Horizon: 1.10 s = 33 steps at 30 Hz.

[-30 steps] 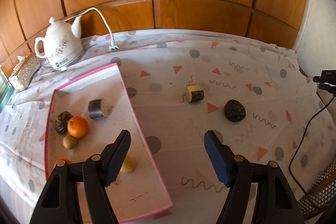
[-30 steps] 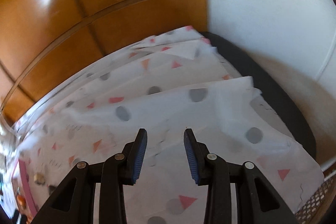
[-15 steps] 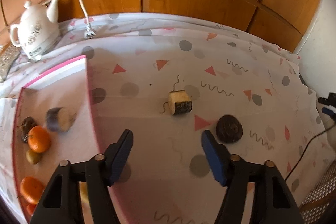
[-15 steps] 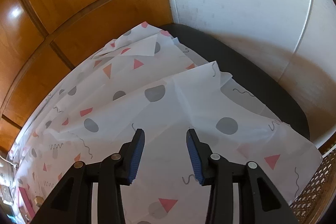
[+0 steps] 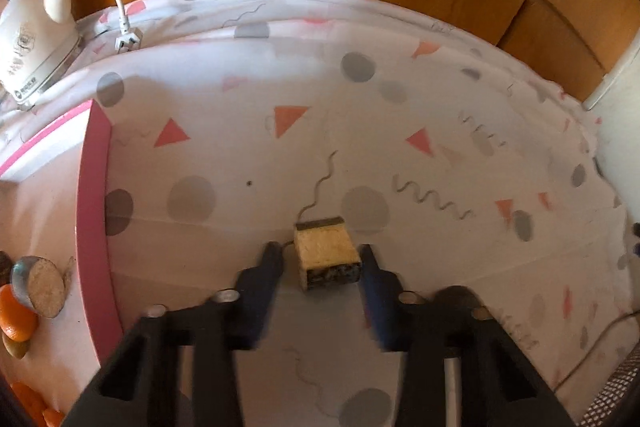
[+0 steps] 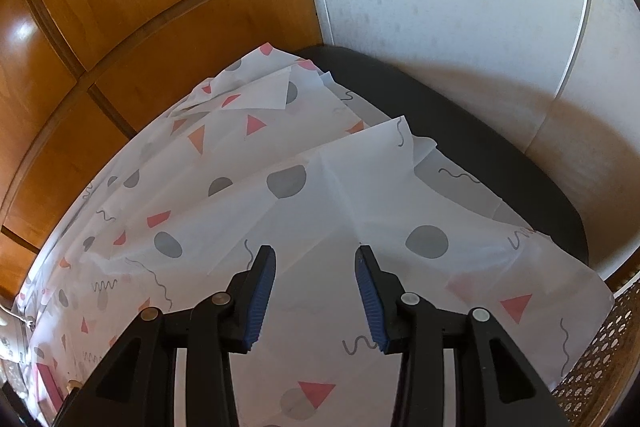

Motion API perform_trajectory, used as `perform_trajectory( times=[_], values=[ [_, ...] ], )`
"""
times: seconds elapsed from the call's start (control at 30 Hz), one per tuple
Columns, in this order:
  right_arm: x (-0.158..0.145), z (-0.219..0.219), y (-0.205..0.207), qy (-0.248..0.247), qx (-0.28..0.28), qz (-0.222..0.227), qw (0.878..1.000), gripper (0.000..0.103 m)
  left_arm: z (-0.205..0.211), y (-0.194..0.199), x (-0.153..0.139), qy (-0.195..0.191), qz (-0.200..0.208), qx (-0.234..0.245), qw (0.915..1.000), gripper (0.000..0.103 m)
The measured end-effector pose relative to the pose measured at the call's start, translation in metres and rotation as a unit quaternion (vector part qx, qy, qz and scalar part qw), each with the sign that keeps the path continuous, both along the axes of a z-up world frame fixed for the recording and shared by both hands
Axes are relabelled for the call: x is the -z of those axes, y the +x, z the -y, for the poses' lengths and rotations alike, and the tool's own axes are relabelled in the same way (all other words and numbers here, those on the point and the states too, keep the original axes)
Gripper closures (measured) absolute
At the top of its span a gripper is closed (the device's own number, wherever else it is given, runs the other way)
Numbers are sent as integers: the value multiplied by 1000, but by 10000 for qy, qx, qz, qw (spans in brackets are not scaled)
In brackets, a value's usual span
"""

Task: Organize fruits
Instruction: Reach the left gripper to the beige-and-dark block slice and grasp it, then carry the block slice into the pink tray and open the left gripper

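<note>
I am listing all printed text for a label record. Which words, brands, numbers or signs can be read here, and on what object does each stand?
Kettle: a dark printed brand mark low on its side, too small and blurred to read.
Tablecloth: only dots, triangles and squiggles, no writing.
Right wrist view: no text.

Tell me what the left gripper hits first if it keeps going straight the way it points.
The cut fruit chunk: it sits right between the closing jaws of the left gripper, with a small gap on the left side. Beyond it lies only the patterned tablecloth, though depth is hard to judge.
</note>
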State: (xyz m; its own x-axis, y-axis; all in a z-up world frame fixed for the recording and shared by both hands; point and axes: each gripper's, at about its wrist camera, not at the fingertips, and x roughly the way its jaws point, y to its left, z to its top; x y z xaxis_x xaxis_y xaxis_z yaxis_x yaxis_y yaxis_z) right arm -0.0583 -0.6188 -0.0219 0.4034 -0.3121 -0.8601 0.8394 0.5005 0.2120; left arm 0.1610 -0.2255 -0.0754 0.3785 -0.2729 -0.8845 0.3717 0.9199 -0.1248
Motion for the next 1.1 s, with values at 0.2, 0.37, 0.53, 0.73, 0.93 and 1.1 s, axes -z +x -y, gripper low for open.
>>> perform_trajectory(
  times=[0.2,0.37,0.53,0.73,0.93,1.1],
  values=[
    [2,-3,7,-29,-169,-72,9998,61,-16,-16,-10,-224,29,109,9997,77],
    [1,-1,1,-3,-41,-4,10000,61,-38,-39,-27,-367,221,134,9990,78],
    [1,-2,2,25,-100,20,9999,61,-66,-51,-41,-566,344,-38,9978,78],
    [1,-4,2,47,-144,55,9999,61,-113,-63,-62,-683,586,-517,9946,78],
    [1,-6,3,49,-185,51,9998,61,-164,-68,-68,-650,711,-1138,9888,78],
    [2,-7,2,59,-192,42,9998,61,-194,-70,-63,-681,655,-1497,9842,78]
  ],
)
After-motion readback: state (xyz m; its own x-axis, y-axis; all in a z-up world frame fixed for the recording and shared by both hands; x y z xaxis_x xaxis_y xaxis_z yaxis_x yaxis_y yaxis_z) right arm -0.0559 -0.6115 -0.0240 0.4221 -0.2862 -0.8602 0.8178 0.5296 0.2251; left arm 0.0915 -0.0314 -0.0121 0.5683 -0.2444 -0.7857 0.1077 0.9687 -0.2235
